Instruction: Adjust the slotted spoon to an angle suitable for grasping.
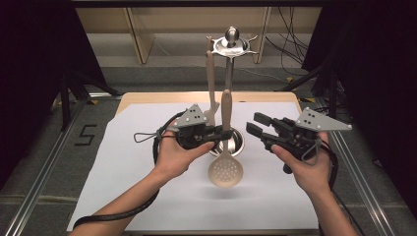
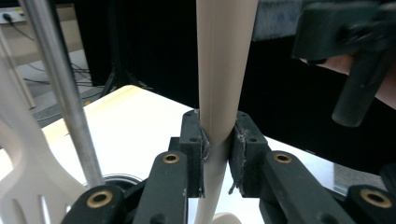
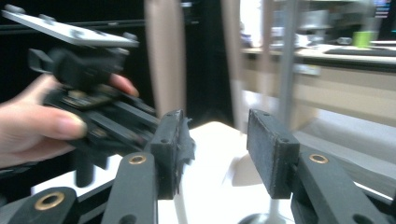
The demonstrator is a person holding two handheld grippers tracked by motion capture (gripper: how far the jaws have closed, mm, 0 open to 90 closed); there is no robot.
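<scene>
dark curtains and a grey floor surround the counter [image 1: 147,196], which is covered with a white sheet. at its far middle stands a metal utensil stand [image 1: 230,46] with a hook crown on a pole and a round base. 1 pale slotted spatula [image 1: 211,83] hangs from a hook. a beige skimmer spoon [image 1: 225,167] with a perforated round bowl hangs upright just in front of the stand, bowl down and clear of the sheet.

the left claw [image 1: 219,133] is clamped on the skimmer's handle; in the left gripper view both pads [image 2: 243,154] press the handle from either side. the right claw [image 1: 255,124] stands wide apart with nothing between its pads [image 3: 273,151], just beside the skimmer and not touching it.

judging by this, the work is moving the skimmer on or off the stand, and it looks roughly midway: the spoon is gripped by 1 hand and the other is free. whether its top sits on a hook i cannot tell. what is left is either hooking it properly or laying it on the counter.
</scene>
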